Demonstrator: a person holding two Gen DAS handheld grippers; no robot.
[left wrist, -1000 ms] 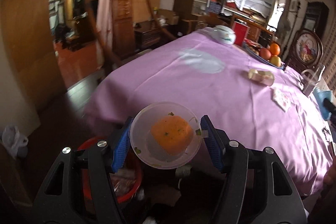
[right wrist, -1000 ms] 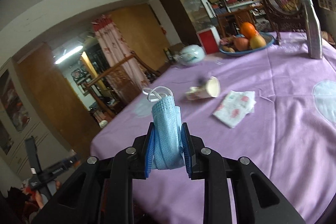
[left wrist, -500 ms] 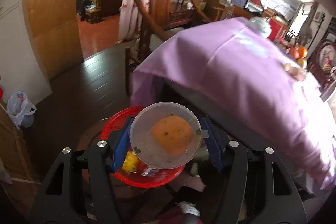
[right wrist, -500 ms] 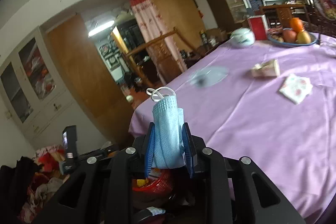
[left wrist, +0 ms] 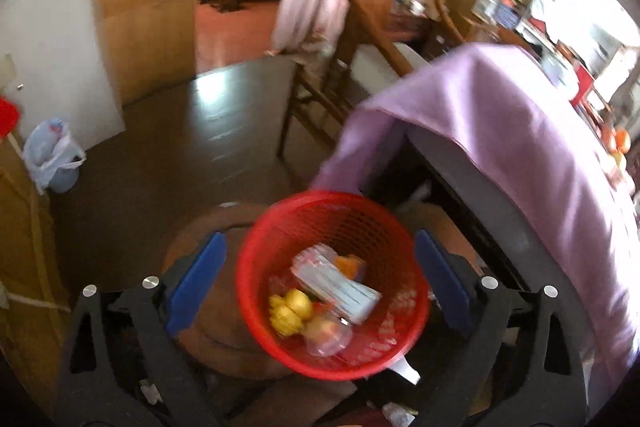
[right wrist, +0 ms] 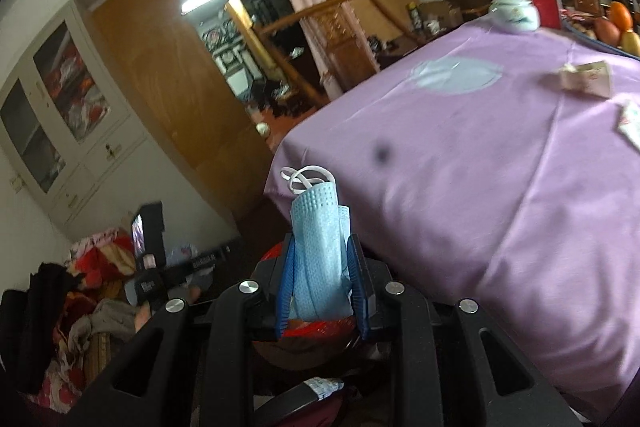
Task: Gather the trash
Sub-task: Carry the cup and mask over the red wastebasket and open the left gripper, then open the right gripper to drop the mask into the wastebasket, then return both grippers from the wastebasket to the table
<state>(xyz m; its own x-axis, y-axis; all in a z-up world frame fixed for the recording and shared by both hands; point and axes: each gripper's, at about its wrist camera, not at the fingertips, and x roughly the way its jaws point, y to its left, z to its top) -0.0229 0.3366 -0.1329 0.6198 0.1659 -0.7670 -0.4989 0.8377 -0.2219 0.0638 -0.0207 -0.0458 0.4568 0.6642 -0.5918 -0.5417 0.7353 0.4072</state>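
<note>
Right gripper [right wrist: 320,283] fingers pinch the soft, light face mask [right wrist: 320,247] mid-fold; left gripper [left wrist: 320,291] gapes, seemingly above the red bin [left wrist: 332,283].

You have one red mesh basket [left wrist: 372,227] below the tablecloth corner, one blue face mask [right wrist: 320,247], one white lidded jar [right wrist: 514,13] at the table's far edge, two paper scraps [right wrist: 586,79] near its right edge, one wooden chair [left wrist: 360,27].

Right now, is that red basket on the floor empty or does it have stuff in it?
Partly filled. The red mesh basket holds a yellow lump, a flat packet and clear plastic.
</note>
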